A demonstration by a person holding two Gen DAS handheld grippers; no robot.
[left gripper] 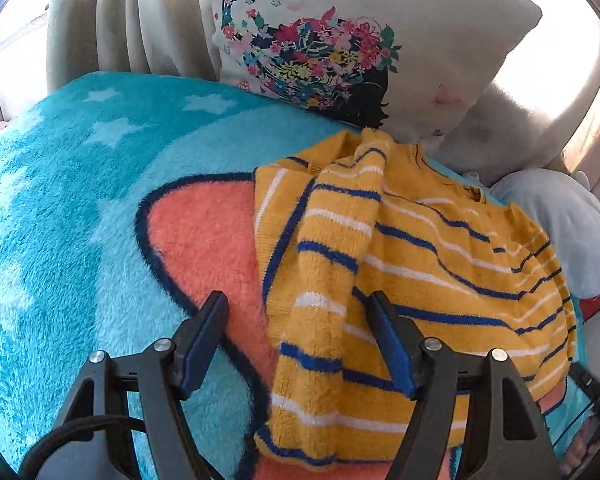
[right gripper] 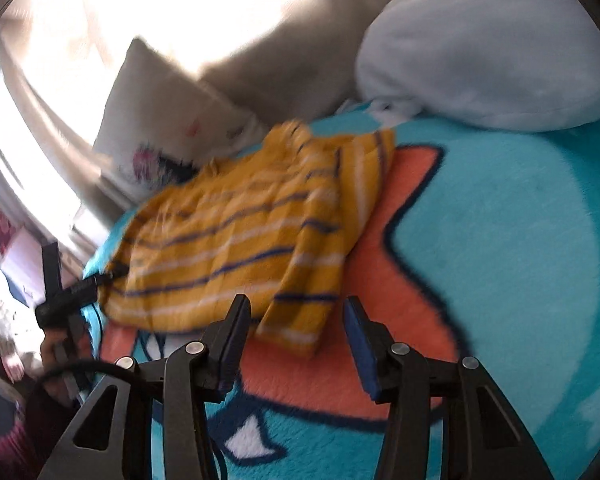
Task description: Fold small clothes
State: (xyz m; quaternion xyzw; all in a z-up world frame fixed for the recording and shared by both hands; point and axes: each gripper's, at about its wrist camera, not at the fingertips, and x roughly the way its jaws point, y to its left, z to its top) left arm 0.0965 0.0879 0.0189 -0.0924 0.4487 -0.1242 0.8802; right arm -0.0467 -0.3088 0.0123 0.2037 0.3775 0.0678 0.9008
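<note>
While lying partly folded on the fluffy turquoise-and-coral blanket (left gripper: pixel 80 220), soft yellow knit sweater with blue and white stripes (left gripper: pixel 400 260) under left gripper (left gripper: pixel 296 312), jaws wide and empty. From the blurred right view, right gripper (right gripper: pixel 296 316) likewise spread, holding nothing, just short of the sweater's near hem; probably light and floppy, best pinched there.

Sweater (left gripper: pixel 400 248) was fuzzy knit cloth; blanket (left gripper: pixel 60 200) plush, shaggy fleece; pillow (left gripper: pixel 440 40) smooth printed cotton; left gripper (left gripper: pixel 298 340) matt blk plastic w/ shiny metal pins.

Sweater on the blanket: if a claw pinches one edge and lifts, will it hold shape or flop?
Likely flop: the sweater is soft knit, already draped in folds with a sleeve laid across it. Probably light for its size. Its fuzzy surface on the plush blanket suggests it would drag rather than slide.
</note>
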